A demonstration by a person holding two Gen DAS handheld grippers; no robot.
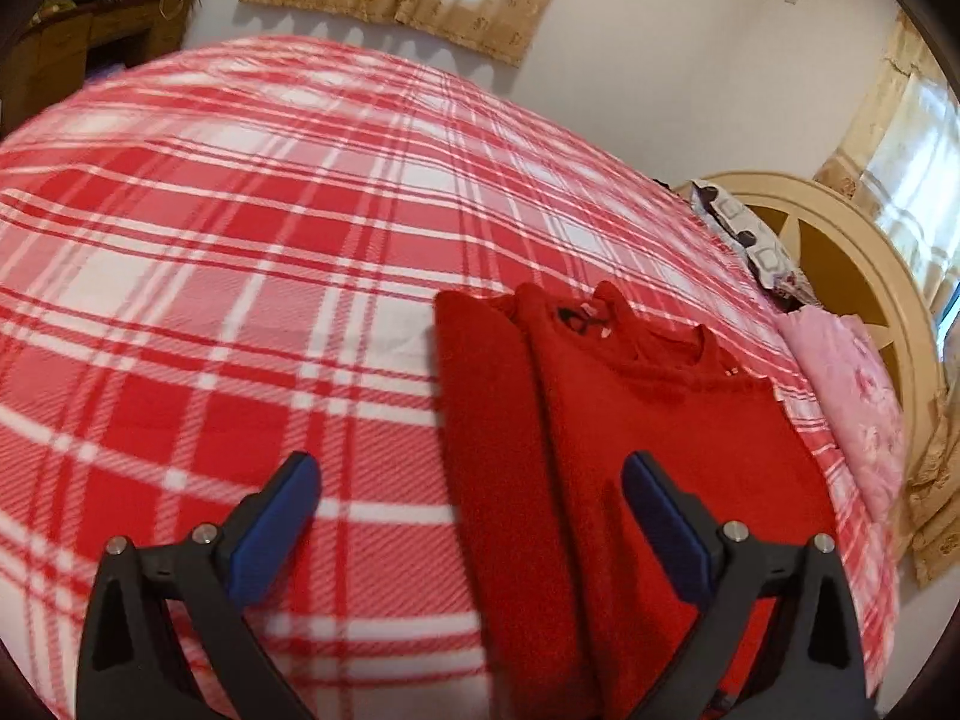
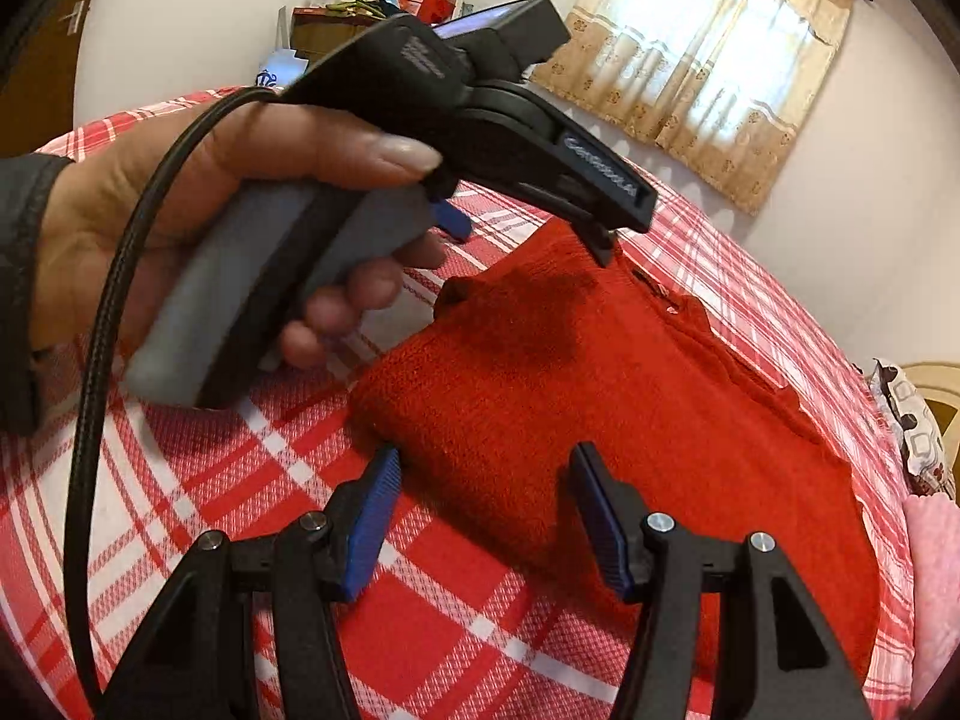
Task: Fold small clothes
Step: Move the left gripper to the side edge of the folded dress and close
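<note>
In the left wrist view, the red-and-white plaid bedspread [image 1: 240, 252] fills the left and centre of the frame. At the lower middle, the left gripper [image 1: 471, 474] has its blue-padded jaws spread wide with nothing between the pads, one over the plaid, the other over the red sweater [image 1: 630, 420]. The sweater lies flat at centre right, partly folded, with one side turned in lengthwise and the neckline toward the top. A pink pillow [image 1: 852, 390] sits at the right edge beside a cream headboard [image 1: 888, 300].

In the right wrist view, a hand [image 2: 198, 204] at upper left grips the other gripper's grey handle. The right gripper [image 2: 486, 480] at the bottom is spread, straddling the sweater's near left corner without pinching it.
</note>
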